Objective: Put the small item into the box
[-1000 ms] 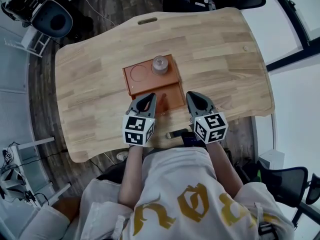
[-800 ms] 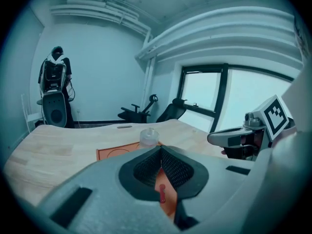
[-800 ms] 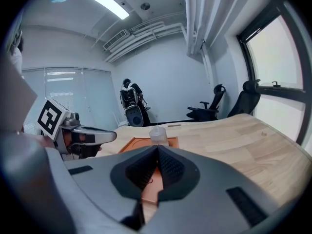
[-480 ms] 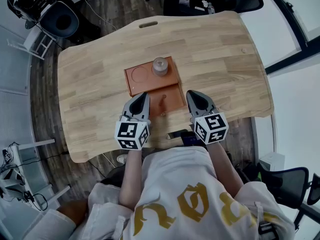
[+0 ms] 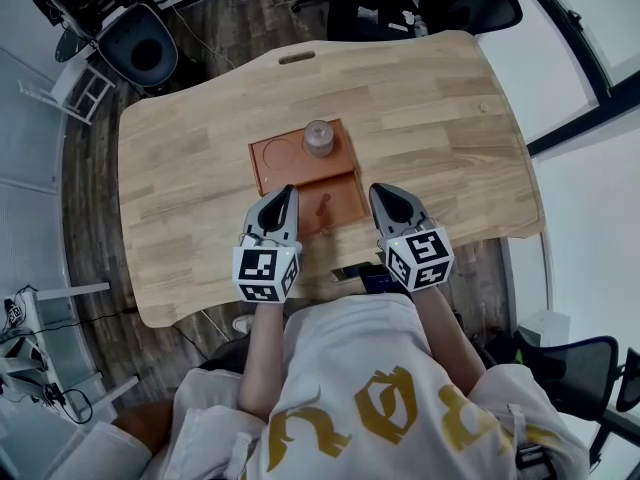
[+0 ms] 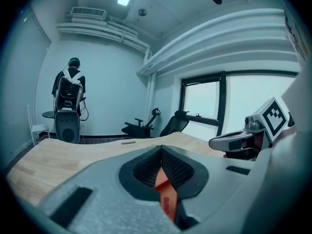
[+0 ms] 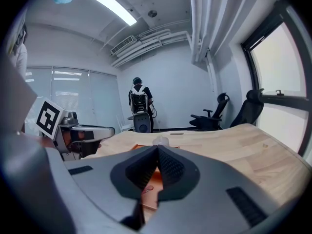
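**Both tongs shut, small item lying in the box**

We hold the left tongs and the right tongs side by side, apart from each other, at the near edge of the desk. The left tongs are pressed together with nothing between them. The right tongs are likewise closed and empty. The small red item lies in the orange box's near compartment, between the 2 tongs and touching neither. Each gripper view shows it through the slit under the closed jaws. Farther ahead, a clear round container stands on the box's far part, beside 1 round recess.
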`<state>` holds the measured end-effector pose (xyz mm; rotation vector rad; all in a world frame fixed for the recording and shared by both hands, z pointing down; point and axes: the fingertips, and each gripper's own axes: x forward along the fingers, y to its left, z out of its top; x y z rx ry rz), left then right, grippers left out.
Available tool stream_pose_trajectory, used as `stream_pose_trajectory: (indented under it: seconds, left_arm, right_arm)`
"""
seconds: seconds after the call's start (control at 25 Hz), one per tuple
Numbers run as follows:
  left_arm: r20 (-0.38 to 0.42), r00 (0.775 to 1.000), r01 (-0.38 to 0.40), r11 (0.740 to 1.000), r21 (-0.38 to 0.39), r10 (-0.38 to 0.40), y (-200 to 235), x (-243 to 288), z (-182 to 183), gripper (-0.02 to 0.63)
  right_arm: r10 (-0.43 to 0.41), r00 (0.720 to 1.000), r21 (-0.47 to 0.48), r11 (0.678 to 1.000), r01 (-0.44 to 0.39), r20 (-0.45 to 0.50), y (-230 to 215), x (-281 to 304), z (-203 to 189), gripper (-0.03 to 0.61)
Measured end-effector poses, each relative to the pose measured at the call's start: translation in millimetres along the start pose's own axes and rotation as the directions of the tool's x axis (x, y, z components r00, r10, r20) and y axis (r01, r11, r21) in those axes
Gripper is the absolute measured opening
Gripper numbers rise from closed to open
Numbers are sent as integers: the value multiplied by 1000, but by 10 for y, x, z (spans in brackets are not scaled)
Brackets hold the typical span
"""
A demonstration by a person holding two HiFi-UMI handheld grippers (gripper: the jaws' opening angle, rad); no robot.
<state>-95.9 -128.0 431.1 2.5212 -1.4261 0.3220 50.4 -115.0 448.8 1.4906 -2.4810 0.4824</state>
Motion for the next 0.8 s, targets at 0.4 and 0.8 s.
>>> stream_pose_trajectory:
  seconds: [0.4,0.8]
  left_arm:
    - [2,1000,22,1000,14,-22,-109,0,23,9]
    - [2,1000,21,1000,15,-21,-138,-61,11,9]
  right_arm:
    - [-16,1000,1,1000,16,4,-57,-94,-10,11]
    - [-10,1000,1,1000,10,6,-6,-156,-28,11]
